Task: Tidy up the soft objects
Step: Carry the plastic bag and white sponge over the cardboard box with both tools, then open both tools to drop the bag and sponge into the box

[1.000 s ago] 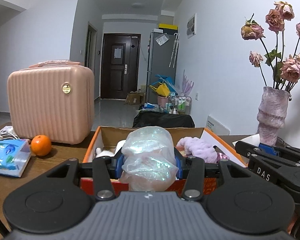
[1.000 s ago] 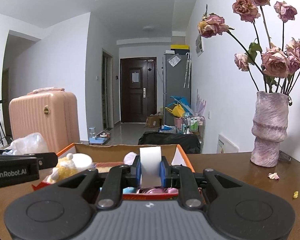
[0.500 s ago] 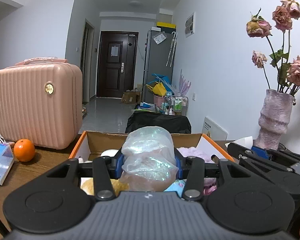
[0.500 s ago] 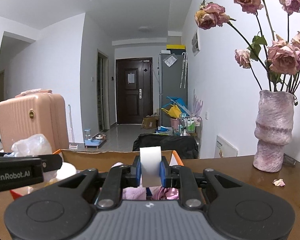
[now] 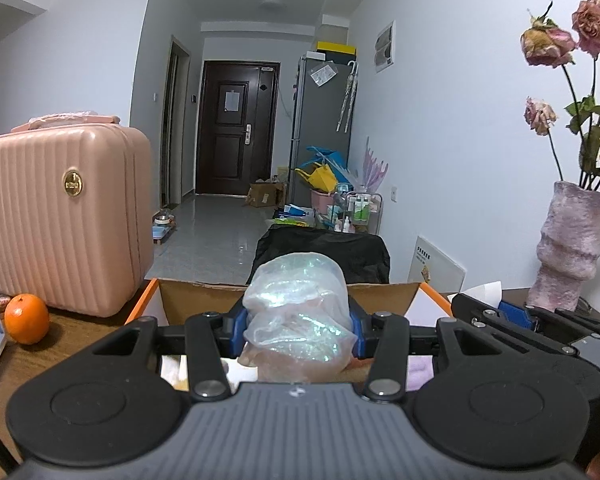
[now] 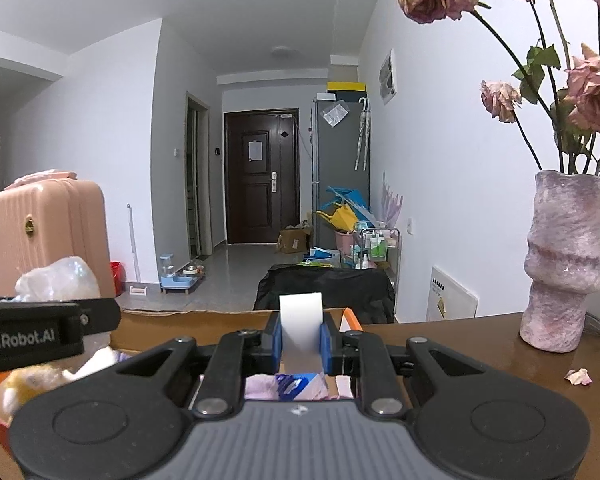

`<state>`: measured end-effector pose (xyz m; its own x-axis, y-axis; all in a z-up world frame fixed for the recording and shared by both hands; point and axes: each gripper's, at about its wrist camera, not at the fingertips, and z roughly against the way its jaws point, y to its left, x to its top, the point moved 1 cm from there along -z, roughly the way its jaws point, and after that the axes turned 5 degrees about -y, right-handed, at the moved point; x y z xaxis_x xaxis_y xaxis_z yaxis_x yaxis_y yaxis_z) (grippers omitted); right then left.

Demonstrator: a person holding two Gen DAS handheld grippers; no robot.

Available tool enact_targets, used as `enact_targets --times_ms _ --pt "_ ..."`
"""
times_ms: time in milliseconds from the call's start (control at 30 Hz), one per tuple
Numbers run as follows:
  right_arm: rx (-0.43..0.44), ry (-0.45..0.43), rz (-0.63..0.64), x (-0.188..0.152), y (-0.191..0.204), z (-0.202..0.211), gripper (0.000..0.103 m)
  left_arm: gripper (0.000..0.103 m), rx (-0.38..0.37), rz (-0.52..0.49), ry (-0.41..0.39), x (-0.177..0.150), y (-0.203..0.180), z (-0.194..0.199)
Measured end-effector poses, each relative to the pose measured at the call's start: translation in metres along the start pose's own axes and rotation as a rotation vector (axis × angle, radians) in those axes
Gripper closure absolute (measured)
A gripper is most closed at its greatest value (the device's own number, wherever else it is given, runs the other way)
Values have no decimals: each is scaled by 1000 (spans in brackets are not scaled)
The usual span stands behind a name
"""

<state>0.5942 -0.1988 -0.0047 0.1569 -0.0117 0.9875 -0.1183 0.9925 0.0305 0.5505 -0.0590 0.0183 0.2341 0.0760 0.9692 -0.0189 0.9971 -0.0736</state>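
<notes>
My left gripper [image 5: 298,330] is shut on a crumpled clear plastic bag [image 5: 296,316] with something pinkish inside, held over the open cardboard box [image 5: 204,300] with orange flaps. In the right wrist view my right gripper [image 6: 301,338] is shut on a white folded tissue pack [image 6: 301,320], also above the box [image 6: 228,322]. Soft items lie inside: a yellow-white plush [image 6: 32,380] at left, pink and blue cloth [image 6: 296,384] below the right gripper. The left gripper body [image 6: 40,332] with its bag shows at the left of the right view; the right gripper [image 5: 516,316] shows at the right of the left view.
A pink ribbed suitcase [image 5: 56,220] stands on the wooden table left of the box, with an orange [image 5: 26,319] before it. A pink vase [image 6: 566,264] of dried roses stands at right, with a fallen petal [image 6: 579,376] nearby. Beyond the table lies a hallway with a dark door.
Both grippers have moved forward over the box with their loads still held. The suitcase, orange and vase have slid outward in the views and the box's inside has dropped under the grippers.
</notes>
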Motion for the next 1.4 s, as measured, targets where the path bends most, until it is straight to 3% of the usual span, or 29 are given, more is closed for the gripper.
enact_targets --times_ms 667,767,833,933,1000,1033,1100,1167,1300,1400 --pt "6 26 22 -4 -1 -35 83 53 60 -11 34 -4 3 -35" --pt "6 33 23 -4 -2 -36 80 46 75 -10 22 -3 4 -33" --pt "4 38 23 -3 -3 -38 78 34 87 -4 18 -3 3 -32" --pt "-2 43 21 -2 -5 -39 61 16 118 5 0 -2 5 -30" --pt "-7 44 17 -3 -6 -39 43 8 135 12 -8 -1 7 -29" --pt "-11 41 15 -3 -6 -39 38 2 151 16 -12 0 8 -28" --pt "-16 35 10 -3 -7 -37 19 0 172 22 -25 0 10 -27" --pt "-21 26 1 -3 -9 -36 8 0 174 28 -25 0 11 -27" --pt "-34 13 -8 -2 -11 -35 0 0 178 38 -18 1 14 -28" --pt "-39 10 -8 -3 -11 -34 0 0 176 45 -15 1 16 -28"
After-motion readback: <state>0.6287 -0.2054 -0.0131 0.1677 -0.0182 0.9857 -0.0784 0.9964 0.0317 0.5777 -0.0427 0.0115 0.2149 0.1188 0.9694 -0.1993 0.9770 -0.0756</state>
